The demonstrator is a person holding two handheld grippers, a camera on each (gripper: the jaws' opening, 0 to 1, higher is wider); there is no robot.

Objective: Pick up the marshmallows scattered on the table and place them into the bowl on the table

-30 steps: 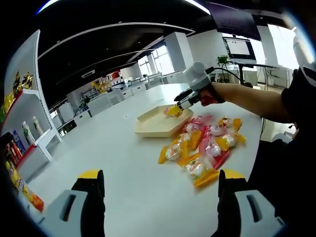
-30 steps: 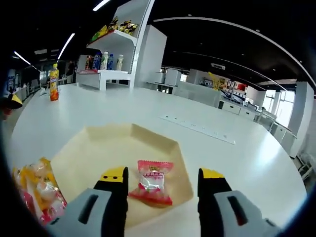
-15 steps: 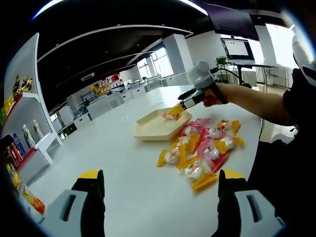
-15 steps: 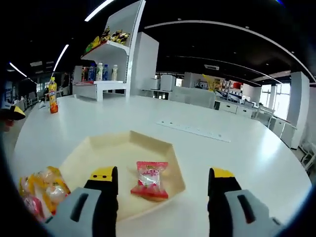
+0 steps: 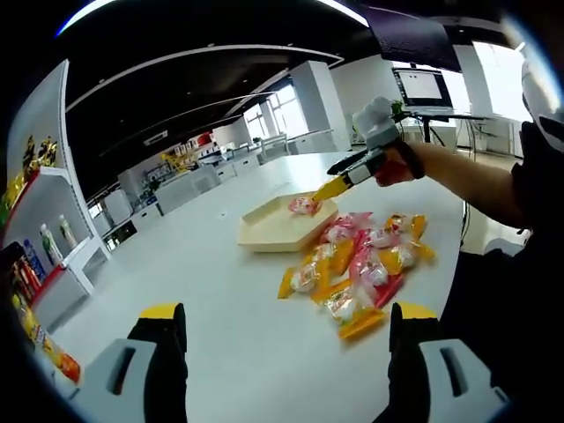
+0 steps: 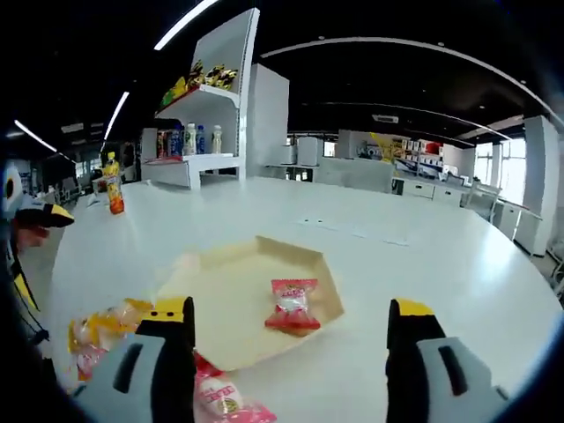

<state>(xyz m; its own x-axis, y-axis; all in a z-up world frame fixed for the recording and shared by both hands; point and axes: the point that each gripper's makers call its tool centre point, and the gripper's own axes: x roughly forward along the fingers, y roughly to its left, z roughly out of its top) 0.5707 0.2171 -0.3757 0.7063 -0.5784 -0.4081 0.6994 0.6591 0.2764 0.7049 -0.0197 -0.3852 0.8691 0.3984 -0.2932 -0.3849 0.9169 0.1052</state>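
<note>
A heap of wrapped marshmallows in yellow, red and clear packets (image 5: pixel 361 269) lies on the white table (image 5: pixel 220 300), just beside the shallow beige hexagonal bowl (image 5: pixel 264 231), at its 4 o'clock in the left gripper view. One red-wrapped marshmallow (image 6: pixel 291 306) rests inside the bowl (image 6: pixel 220 304), toward its 3 o'clock side in the right gripper view; part of the heap (image 6: pixel 106 330) shows at the bowl's 8 o'clock there.

The right gripper (image 6: pixel 291 352) hangs above the bowl's near edge, jaws spread wide and holding nothing. In the left gripper view it (image 5: pixel 339 185) hovers above the bowl, held by a person's hand (image 5: pixel 397 163).

The left gripper (image 5: pixel 286 352) is well apart from the heap over bare table, jaws spread wide, empty.

A white shelf unit with bottles and snacks (image 6: pixel 198 115) stands at 11 o'clock beyond the table (image 6: pixel 370 264); an orange bottle (image 6: pixel 115 189) stands at 9 o'clock.
</note>
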